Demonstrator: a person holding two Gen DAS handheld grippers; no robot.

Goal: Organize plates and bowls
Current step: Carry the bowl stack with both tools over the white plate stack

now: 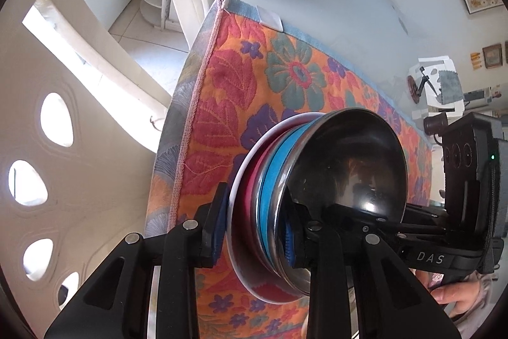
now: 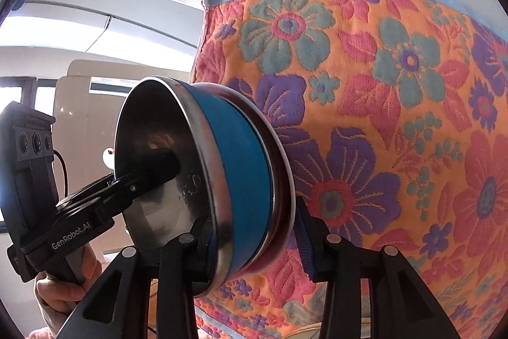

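Left wrist view: your left tool (image 1: 254,231) clamps the stack's near rim.
Right tool (image 2: 254,247): clamped on the same stack.
Stack: steel bowl (image 1: 349,167), blue bowl (image 2: 241,161), white plate (image 1: 236,189), held over the floral cloth (image 2: 397,84) on the surface.

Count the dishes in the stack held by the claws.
4 visible: steel bowl on top, blue bowl under it, red dish next, white plate at the bottom. More may be nested unseen.

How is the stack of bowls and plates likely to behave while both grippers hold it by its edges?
The steel bowl looks smooth and shiny, so it may slip against the blue bowl beneath. The pieces are only nested, and could shift if tilted. The white plate looks breakable, so a drop onto the floral cloth seems risky.
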